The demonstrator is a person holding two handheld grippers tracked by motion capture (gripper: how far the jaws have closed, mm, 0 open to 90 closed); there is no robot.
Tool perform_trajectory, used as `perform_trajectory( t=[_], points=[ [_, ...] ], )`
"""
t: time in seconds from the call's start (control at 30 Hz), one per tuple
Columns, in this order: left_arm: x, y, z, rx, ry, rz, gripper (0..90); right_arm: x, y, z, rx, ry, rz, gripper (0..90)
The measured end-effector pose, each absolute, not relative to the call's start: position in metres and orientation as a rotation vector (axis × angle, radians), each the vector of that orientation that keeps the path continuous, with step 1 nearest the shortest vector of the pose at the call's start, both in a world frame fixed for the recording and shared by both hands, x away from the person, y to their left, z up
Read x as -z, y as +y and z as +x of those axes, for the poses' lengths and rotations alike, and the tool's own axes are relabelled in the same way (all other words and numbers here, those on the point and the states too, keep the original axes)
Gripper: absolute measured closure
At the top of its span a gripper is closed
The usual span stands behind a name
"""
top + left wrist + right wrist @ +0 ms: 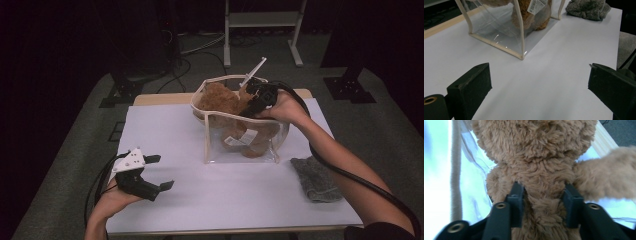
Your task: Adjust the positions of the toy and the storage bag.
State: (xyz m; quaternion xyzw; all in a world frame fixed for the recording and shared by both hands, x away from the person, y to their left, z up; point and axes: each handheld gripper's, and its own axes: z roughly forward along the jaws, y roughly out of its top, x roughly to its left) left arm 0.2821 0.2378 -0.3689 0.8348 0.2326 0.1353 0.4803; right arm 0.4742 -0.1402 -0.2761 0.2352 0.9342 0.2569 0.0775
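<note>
**Teddy bear gripped inside clear bag**

The right tool [541, 195] clamps a brown teddy bear [536, 165] by its body, inside the clear bag [220, 150]. The left tool [159, 172] hangs wide open over the white worktop [200, 200], well short of the bag. Beyond it lies a grey cloth [587, 8].

We find one printed item: a white paper tag [535, 5] hanging on the brown teddy bear [524, 15] inside the clear zip bag [240, 142]. It carries rows of small dark print and what looks like a barcode, but none of it is legible to us.
</note>
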Motion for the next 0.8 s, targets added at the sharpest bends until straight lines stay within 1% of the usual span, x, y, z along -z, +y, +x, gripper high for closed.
perform_trajectory(
  t=[0.13,0.17,0.37,0.53,0.8],
  points=[
    [0.369,0.239,0.282,-0.333,0.567,2.042,3.6,0.266,-0.147,0.472,-0.82,2.777,0.708,53.7],
    [0.369,0.239,0.282,-0.332,0.568,2.04,3.6,0.264,-0.149,0.471,-0.829,2.774,0.71,55.4],
    [0.368,0.237,0.282,-0.337,0.561,2.043,3.6,0.251,-0.166,0.464,-0.896,2.744,0.713,56.2],
    [0.368,0.238,0.282,-0.341,0.558,2.04,3.6,0.245,-0.185,0.457,-0.977,2.705,0.746,52.3],
    [0.369,0.241,0.282,-0.346,0.564,2.029,3.6,0.235,-0.223,0.438,-1.078,2.646,0.81,48.6]
  ],
)
